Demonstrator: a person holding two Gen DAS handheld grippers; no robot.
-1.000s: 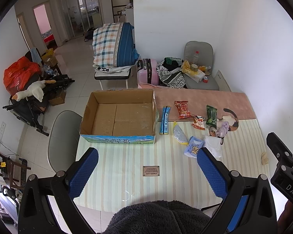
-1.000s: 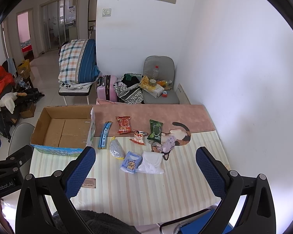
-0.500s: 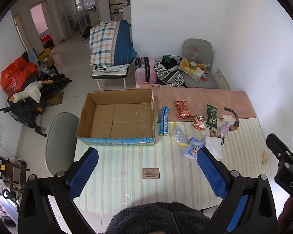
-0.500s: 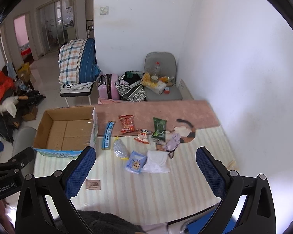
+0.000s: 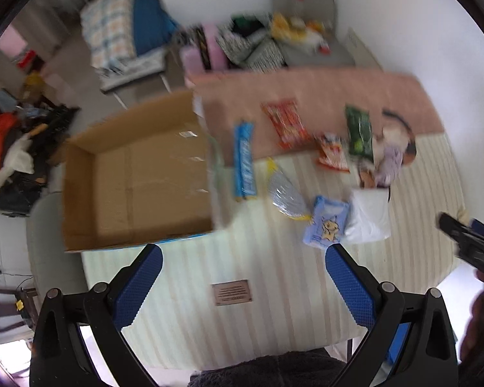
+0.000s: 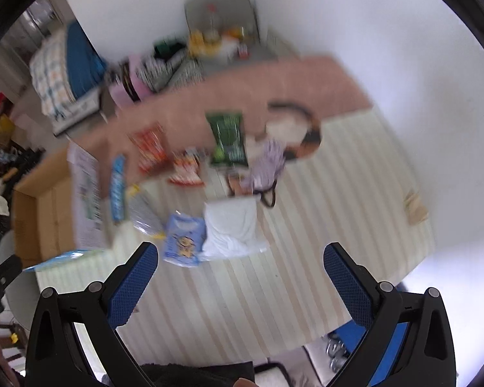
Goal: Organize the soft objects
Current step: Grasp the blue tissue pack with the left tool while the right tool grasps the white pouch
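Cardboard box (image 5: 135, 174) sits empty at the table's left, soft packets — white pouch (image 6: 234, 225), blue tissue pack (image 6: 184, 242) — just right of it; with 2 grippers, left gripper (image 5: 242, 279) and right gripper (image 6: 240, 277), both spread wide and holding nothing, descend squarely over 1 packet before closing.

A lived-in home: folded plaid bedding (image 5: 119, 29) on a far bench, a pink suitcase (image 5: 200, 53), a cluttered grey chair (image 5: 306, 0), and a striped desk (image 5: 274, 290) near white walls.

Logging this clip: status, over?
Left gripper open, empty. Right gripper open, empty. Soft packs, white pack nearest, on table; cardboard box empty. Nothing blocking.
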